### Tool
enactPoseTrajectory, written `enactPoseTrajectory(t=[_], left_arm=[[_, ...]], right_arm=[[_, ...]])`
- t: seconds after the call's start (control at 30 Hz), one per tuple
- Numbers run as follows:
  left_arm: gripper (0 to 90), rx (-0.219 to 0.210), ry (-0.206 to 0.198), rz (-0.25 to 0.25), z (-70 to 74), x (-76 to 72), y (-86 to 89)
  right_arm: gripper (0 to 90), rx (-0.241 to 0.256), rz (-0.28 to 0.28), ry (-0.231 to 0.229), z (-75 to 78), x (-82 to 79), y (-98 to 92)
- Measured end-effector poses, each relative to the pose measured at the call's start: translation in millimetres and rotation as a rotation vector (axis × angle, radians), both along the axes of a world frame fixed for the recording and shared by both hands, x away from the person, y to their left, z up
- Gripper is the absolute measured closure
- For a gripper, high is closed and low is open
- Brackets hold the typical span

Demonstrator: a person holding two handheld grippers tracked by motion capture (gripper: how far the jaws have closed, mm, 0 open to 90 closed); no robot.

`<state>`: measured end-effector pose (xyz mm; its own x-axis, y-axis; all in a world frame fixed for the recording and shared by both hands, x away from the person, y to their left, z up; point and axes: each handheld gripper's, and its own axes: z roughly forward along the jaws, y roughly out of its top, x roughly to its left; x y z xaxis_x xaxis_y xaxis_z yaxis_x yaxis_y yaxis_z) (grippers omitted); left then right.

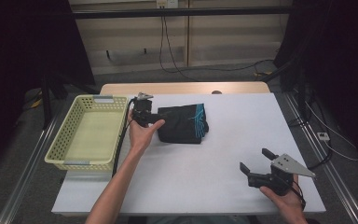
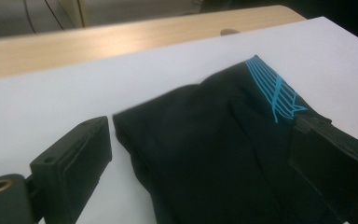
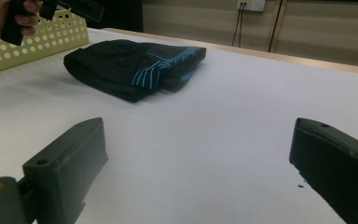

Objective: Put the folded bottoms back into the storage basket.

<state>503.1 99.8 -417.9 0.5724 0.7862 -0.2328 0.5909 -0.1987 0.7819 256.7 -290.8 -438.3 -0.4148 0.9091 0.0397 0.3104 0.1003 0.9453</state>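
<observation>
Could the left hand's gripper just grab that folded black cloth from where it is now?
Probably yes. The left gripper is open right at the black cloth, its fingers spread to either side of the folded edge. Nothing lies between them, and the yellow basket sits off to the side.

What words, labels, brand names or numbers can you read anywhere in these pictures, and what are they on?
There is no readable text.
The folded black garment bears only a pattern of turquoise lines, no letters.
The yellow basket has pale tabs on its rims that look blank at this size.
The left gripper and the right gripper, both with jaws open, show no marking that can be read.
</observation>
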Motion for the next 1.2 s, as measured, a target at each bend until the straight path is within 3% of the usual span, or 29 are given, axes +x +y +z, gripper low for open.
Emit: enactPoseTrajectory(t=[0.2, 0.33, 0.43, 0.47, 0.57, 0.67, 0.73, 0.83, 0.97, 1.0, 1.1, 1.2], left_arm=[[11.8, -0.019, 0.060, 0.020, -11.1, 7.3, 2.3], [15.0, -0.019, 0.071, 0.030, -13.8, 9.0, 3.8], [16.8, 0.003, 0.065, 0.019, -13.7, 7.1, 3.6], [22.7, 0.000, 0.073, 0.020, -14.2, 6.9, 3.3], [28.2, -0.005, 0.100, 0.025, -17.7, 8.6, 3.9], [30.3, 0.006, 0.124, 0.053, -25.3, 12.9, 4.8], [30.0, 0.004, 0.129, 0.045, -27.6, 14.0, 4.7], [32.2, 0.035, 0.155, 0.046, -34.6, 16.1, 4.2], [36.4, -0.018, 0.189, 0.061, -42.0, 19.7, 5.6], [40.7, -0.024, 0.197, 0.056, -43.5, 20.1, 4.7], [40.7, -0.017, 0.214, 0.071, -44.2, 19.7, 2.1], [41.8, -0.045, 0.233, 0.059, -45.0, 19.2, 0.7]], right_arm=[[3.6, 0.002, -0.001, 0.007, -0.5, 0.5, 0.0], [3.5, 0.003, 0.003, 0.009, -0.6, 0.5, -0.4], [3.5, 0.003, 0.002, 0.009, -0.5, 0.2, -0.2], [3.5, 0.000, 0.005, 0.009, -0.8, 0.4, -0.2], [3.5, -0.002, 0.004, 0.010, -0.8, 0.6, 0.1], [3.5, 0.000, 0.005, 0.010, -0.8, 0.2, -0.1], [3.5, 0.000, 0.005, 0.011, -0.9, 0.3, -0.1], [3.5, -0.003, 0.014, 0.023, -2.1, 1.1, 0.4], [3.5, -0.006, 0.020, 0.031, -2.6, 1.5, 1.6], [3.4, -0.007, 0.022, 0.034, -2.8, 1.6, 1.7], [3.4, -0.006, 0.024, 0.036, -2.9, 1.6, 1.7], [3.4, -0.009, 0.026, 0.037, -2.9, 1.9, 1.8]])
